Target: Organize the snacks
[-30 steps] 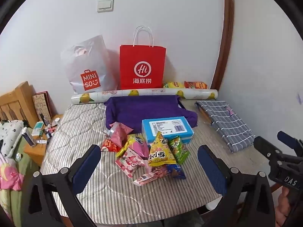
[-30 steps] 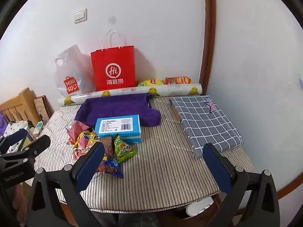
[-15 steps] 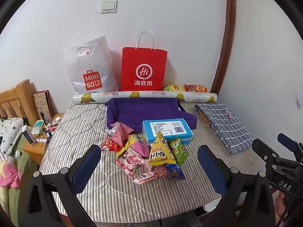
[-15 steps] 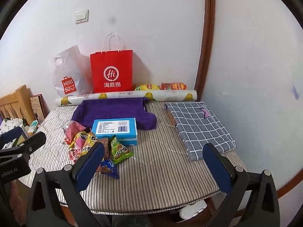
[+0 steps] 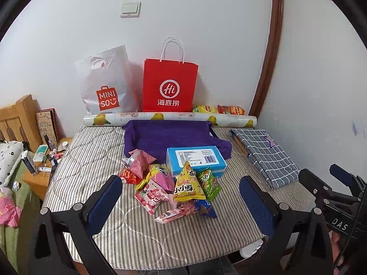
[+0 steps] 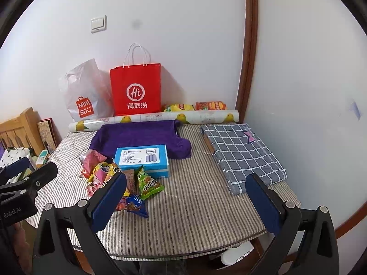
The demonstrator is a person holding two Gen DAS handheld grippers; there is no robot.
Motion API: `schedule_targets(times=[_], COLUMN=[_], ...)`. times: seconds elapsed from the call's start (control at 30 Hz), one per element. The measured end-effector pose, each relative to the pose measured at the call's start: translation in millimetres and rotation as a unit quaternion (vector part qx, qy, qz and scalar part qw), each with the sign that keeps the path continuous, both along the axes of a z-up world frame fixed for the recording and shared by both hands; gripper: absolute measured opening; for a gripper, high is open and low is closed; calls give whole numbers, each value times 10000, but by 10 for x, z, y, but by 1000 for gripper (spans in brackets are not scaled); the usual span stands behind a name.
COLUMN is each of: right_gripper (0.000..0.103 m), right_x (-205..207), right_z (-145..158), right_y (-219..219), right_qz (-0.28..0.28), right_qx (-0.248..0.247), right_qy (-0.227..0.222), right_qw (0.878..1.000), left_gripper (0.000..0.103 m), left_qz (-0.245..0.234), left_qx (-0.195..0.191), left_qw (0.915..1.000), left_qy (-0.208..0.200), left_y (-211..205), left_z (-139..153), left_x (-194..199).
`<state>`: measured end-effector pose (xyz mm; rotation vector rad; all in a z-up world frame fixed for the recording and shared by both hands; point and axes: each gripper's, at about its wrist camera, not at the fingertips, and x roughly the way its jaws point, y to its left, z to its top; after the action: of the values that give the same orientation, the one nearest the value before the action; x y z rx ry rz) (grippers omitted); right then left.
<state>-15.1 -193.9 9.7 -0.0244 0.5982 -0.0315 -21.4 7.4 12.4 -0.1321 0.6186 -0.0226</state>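
Note:
A heap of snack packets (image 5: 174, 188) lies on the striped table cover, with pink, yellow, green and blue wrappers; the same snack heap (image 6: 121, 181) shows in the right wrist view. Behind it sits a blue box (image 5: 196, 160) on a purple cloth (image 5: 169, 137). Two more snack bags (image 5: 218, 109) rest against the back wall. My left gripper (image 5: 181, 202) hangs open in front of the heap, nothing between its fingers. My right gripper (image 6: 187, 202) is open too, further right, empty, its left pad (image 6: 110, 202) covering part of the heap.
A red paper bag (image 5: 169, 87) and a white plastic bag (image 5: 107, 84) stand at the back wall behind a rolled printed sheet (image 5: 169, 116). A folded grey checked cloth (image 5: 266, 153) lies at the right. A cluttered wooden nightstand (image 5: 43, 165) stands left of the table (image 5: 91, 151).
Both grippers have drawn back and risen a little, so the table and bags sit slightly lower and smaller in view. Nothing on the table has moved.

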Motion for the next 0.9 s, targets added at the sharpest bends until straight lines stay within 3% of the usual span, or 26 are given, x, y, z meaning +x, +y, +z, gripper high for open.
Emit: schedule_targets(times=[0.2,0.9], right_gripper=[102,102], right_x=[25,-52], right_z=[-27,-42], right_y=[-27,4], right_qz=[60,200], right_qx=[286,471], right_qy=[80,-21], right_qw=[9995,9987], left_gripper=[102,102], left_qz=[13,2], left_qx=[28,-35], left_qw=[10000,10000], left_qy=[-9,68], left_y=[-13,21], left_z=[-6,-44], left_x=[-5,6])
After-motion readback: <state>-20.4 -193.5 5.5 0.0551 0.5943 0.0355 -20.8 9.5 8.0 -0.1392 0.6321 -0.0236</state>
